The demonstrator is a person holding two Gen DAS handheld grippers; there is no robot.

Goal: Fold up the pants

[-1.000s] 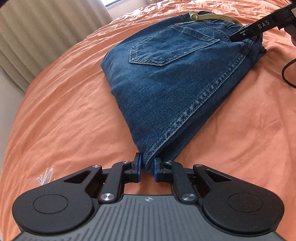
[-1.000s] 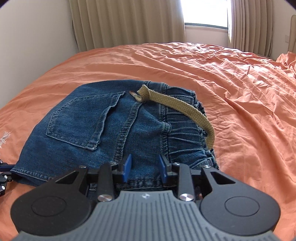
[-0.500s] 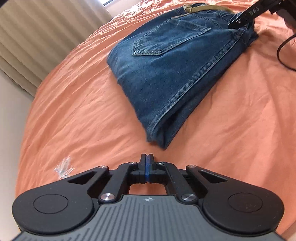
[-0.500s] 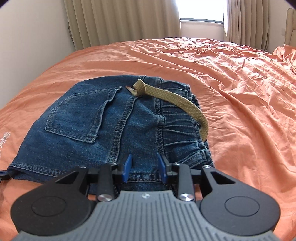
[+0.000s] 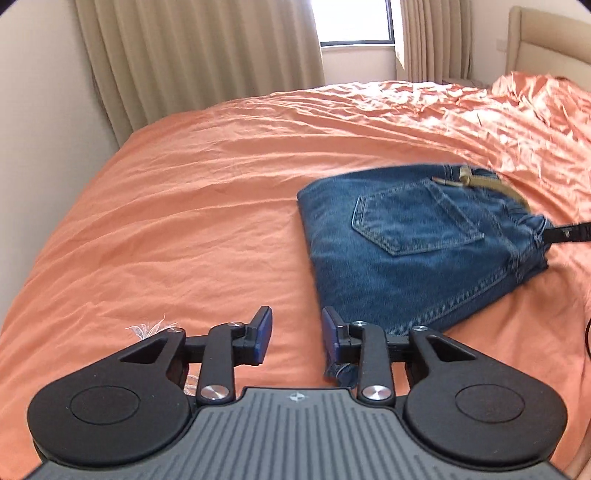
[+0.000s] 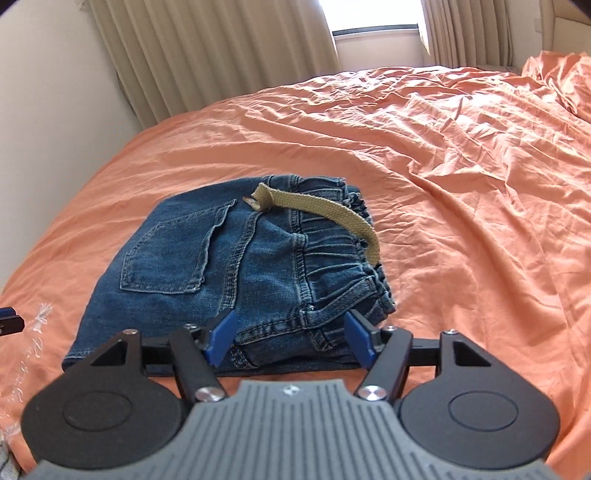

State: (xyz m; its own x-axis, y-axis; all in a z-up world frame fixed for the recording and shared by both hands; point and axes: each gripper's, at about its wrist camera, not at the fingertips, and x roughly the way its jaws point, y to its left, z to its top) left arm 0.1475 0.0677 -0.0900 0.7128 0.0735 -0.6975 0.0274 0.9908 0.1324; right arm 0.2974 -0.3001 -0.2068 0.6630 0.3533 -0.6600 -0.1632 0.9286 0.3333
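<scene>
Blue jeans (image 5: 406, 251) lie folded into a compact stack on the orange bedsheet (image 5: 184, 221), back pocket up, with an olive webbing belt (image 6: 332, 210) across the waistband. My left gripper (image 5: 295, 336) is open and empty, over the sheet just left of the jeans' near corner. My right gripper (image 6: 291, 338) is open wide and empty at the jeans' (image 6: 229, 266) waistband edge; its fingers straddle that edge without closing on it. One right gripper finger (image 5: 565, 232) shows at the right edge of the left wrist view.
Beige curtains (image 5: 203, 55) and a white wall (image 5: 44, 110) stand behind the bed. A bright window (image 6: 373, 18) is at the back. A padded headboard (image 5: 546, 44) is at the far right. A white embroidered mark (image 6: 40, 314) sits on the sheet left of the jeans.
My left gripper let go of the jeans' corner, drew back, swung left and opened. My right gripper opened wider and lifted back slightly from the waistband.
</scene>
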